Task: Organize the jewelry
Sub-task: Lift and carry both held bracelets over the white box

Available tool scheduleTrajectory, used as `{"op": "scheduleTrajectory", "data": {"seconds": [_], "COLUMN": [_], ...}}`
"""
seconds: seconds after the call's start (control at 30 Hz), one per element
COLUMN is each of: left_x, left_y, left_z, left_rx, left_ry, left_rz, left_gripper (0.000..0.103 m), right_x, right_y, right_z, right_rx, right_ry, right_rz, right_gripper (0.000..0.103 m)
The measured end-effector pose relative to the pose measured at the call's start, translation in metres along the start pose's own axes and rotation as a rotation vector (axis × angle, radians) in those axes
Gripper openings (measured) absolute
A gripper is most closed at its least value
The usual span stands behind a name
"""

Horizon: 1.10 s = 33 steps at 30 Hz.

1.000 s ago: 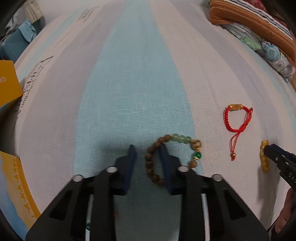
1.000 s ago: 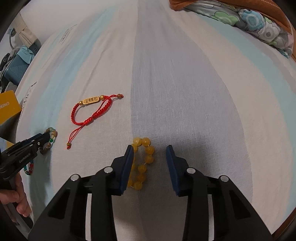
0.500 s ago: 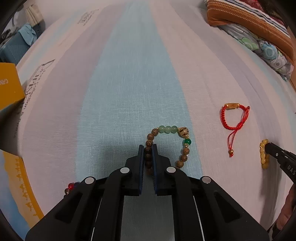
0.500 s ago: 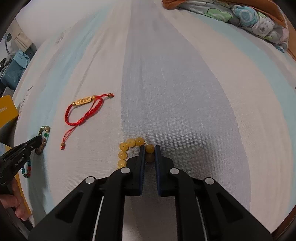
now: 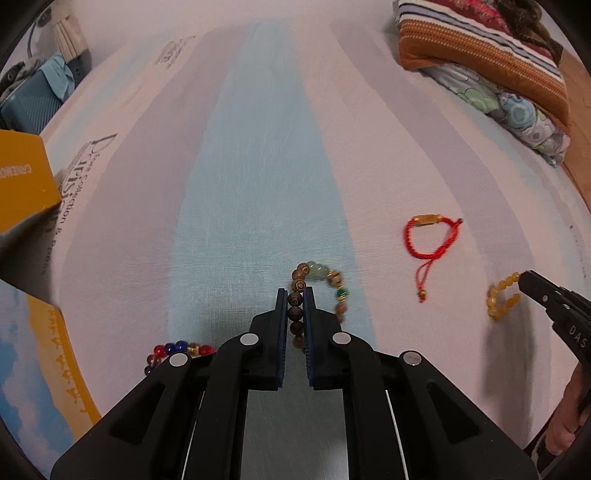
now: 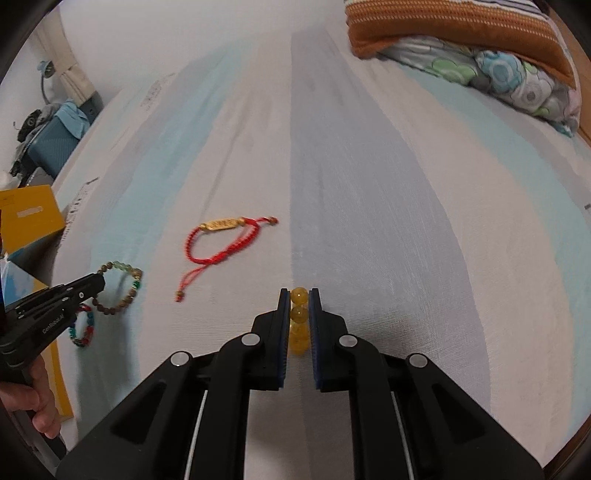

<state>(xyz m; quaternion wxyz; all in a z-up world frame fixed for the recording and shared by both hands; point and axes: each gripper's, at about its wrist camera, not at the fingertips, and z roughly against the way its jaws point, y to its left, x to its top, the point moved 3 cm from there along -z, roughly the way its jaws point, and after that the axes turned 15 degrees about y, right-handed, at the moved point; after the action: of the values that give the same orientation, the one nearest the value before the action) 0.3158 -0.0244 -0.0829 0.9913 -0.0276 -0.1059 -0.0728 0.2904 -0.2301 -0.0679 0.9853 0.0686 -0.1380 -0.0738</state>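
Jewelry: two bracelets are in grip at once. The left gripper (image 5: 295,306) has its jaws closed on the dark wooden beads of the brown-and-green bead bracelet (image 5: 319,291); the rest of the loop hangs clear beyond the tips, over the pale blue stripe. The right gripper (image 6: 298,308) is clamped on the yellow bead bracelet (image 6: 298,321), with a column of amber beads pinched between the pads.

Left on the bed: the red cord bracelet (image 6: 225,240) with its gold bar, lying flat between the two grippers and apart from both; the multicoloured bead bracelet (image 5: 177,350), just beside the left gripper and partly hidden by it.

Progress, as judged: early. Two pieces are picked up, none visibly put away, and two are untouched. The yellow box (image 5: 22,184) at the left edge of the bed may be the destination; this cannot be confirmed.

Surface: striped bedsheet (image 6: 369,184), white, grey and light blue, with printed lettering near its left edge. A folded orange striped blanket (image 6: 461,33) on floral bedding sits at the far right. A blue suitcase (image 6: 48,147) with clothes on it stands past the far left corner.
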Motion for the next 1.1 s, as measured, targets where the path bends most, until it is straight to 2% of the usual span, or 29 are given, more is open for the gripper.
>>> {"op": "scheduleTrajectory", "data": {"seconds": [0.57, 1.1], "left_x": [-0.022, -0.062], "left_y": [-0.006, 0.021], "left_z": [0.062, 0.121], "left_rx": [-0.020, 0.027], "left_ry": [-0.078, -0.172], "left_rz": [-0.015, 0.035], "left_gripper": [0.007, 0.008], "right_x": [-0.011, -0.033], "right_y": [0.033, 0.079], "right_z": [0.052, 0.107], "right_rx": [-0.013, -0.082], "right_ry": [-0.074, -0.168], "right_rz": [0.050, 0.119], "right_gripper": [0.009, 0.009]}}
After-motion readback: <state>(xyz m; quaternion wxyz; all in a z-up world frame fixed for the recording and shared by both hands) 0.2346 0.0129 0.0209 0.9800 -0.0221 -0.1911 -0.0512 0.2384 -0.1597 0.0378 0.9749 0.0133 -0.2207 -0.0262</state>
